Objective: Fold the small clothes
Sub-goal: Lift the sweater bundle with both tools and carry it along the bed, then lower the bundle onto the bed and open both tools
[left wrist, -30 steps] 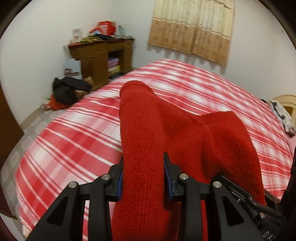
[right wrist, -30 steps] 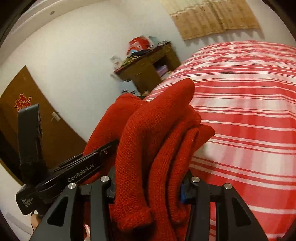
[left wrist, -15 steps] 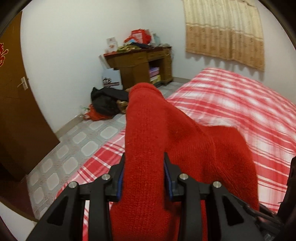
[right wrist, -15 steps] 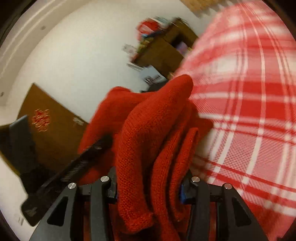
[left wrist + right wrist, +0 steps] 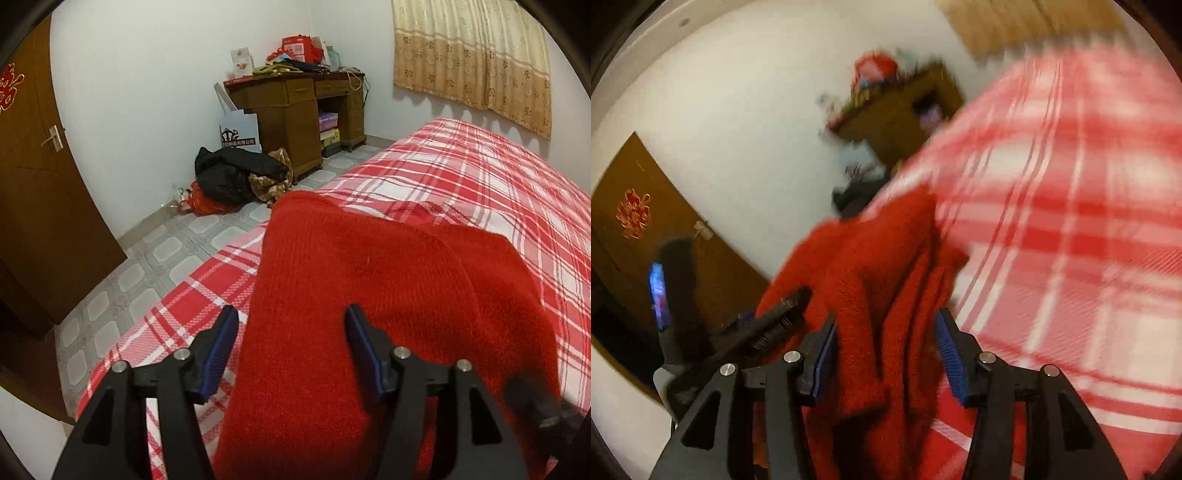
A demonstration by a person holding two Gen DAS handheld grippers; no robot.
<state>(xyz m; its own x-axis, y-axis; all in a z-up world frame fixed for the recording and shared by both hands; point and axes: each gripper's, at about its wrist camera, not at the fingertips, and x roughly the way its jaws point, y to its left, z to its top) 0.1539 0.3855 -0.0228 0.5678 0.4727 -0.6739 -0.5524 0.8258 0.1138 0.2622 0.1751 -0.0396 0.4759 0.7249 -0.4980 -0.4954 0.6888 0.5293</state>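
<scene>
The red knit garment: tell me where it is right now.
The red knit garment lies on the plaid bedspread near the bed's floor-side edge, between the open jaws of the left gripper; the right gripper straddles its bunched end.

Both wrist views close over bed (image 5: 461, 177)

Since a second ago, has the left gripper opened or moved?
Yes. The left gripper has opened off the red sweater and swung left: the desk sits more central, and the door has come into view.
</scene>
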